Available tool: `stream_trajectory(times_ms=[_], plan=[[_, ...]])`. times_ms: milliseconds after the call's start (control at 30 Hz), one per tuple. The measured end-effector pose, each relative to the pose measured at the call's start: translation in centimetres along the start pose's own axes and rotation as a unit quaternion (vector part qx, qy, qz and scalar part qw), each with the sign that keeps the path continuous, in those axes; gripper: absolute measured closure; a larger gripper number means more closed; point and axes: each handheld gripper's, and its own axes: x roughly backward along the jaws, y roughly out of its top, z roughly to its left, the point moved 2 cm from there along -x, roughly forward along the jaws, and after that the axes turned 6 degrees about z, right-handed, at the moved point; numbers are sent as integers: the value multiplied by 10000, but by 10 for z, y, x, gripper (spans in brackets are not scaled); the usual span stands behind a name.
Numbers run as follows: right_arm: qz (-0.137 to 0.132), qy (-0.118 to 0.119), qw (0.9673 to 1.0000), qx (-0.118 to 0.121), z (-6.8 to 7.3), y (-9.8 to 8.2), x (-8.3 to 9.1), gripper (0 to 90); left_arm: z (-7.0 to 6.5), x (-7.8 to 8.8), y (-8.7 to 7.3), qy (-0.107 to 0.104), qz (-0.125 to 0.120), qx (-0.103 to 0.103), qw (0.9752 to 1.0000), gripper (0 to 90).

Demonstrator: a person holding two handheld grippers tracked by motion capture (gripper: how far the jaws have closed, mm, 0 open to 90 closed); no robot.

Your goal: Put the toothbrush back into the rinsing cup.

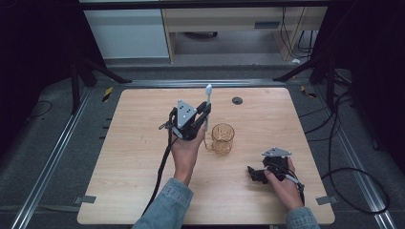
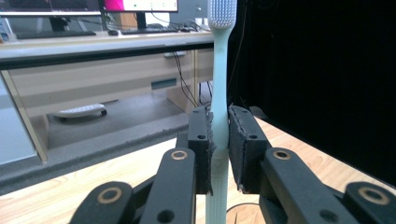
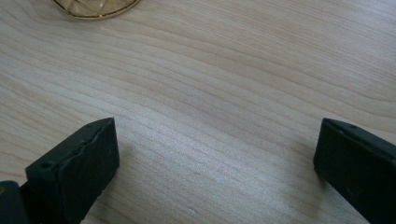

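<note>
There is one toothbrush (image 2: 219,93), one cup (image 1: 222,139) and two hand-held grippers on view. The left hand-held gripper (image 1: 203,117) is clamped on the toothbrush: in the left gripper view its two black, rough-faced pads (image 2: 201,154) press the pale, smooth plastic handle from both sides, partway down its length, with the ribbed lower part of the handle hanging below them. The toothbrush stands upright, its bristled head (image 2: 222,11) at the top, and in the high view it rises above the gripper just beside the cup, to the cup's left and a little behind it. The cup is a single amber, see-through piece with a round mouth, a handle on its left side and a cut diamond pattern on its base (image 3: 95,7); it stands upright near the middle of the surface (image 1: 143,191), which is one pale wood-grain board with rounded corners and a small dark round grommet (image 1: 237,100) near its far edge. The right hand-held gripper (image 1: 253,172) lies low over the surface near the front right, well apart from the cup, with its two blocky black jaws spread wide and only bare wood grain between them. Each gripper carries one grey three-cornered plate (image 1: 185,113) on top.
</note>
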Motion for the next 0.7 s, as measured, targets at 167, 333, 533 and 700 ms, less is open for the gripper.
stream_trajectory(times_ms=[167,333,533,700], plan=[[-1,13,10000,16,0,0,0,5,-1,0,-4,-26,-122,-66,9999,787],[-2,15,10000,11,0,0,0,5,1,3,-10,63,-329,-29,9994,787],[-3,12,10000,17,0,0,0,5,-1,5,-14,240,-420,19,9988,787],[-3,12,10000,17,0,0,0,5,-3,7,-16,444,-516,-23,9977,787]])
